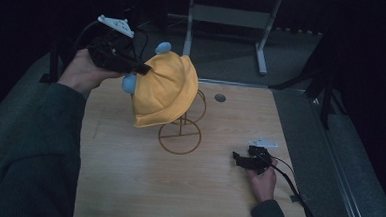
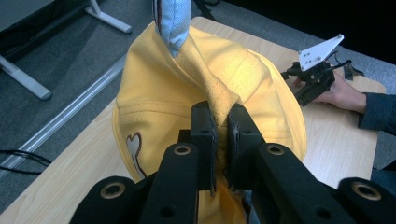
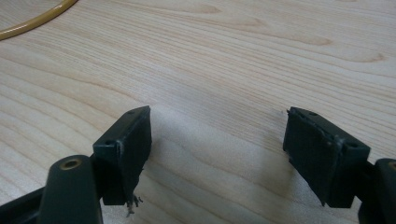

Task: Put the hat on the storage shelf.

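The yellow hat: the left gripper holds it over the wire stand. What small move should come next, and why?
Probably lower the hat a little onto the wire stand, then open. The left gripper is shut on a fold of its cloth, and the hat hangs tilted over the stand's upper ring, so it does not look settled. The right gripper rests open on the table, apart.

Grey metal frame legs [image 1: 262,47] on grey carpet [image 1: 223,60] past wood table [image 1: 127,185] w/ small hole [image 1: 220,97].
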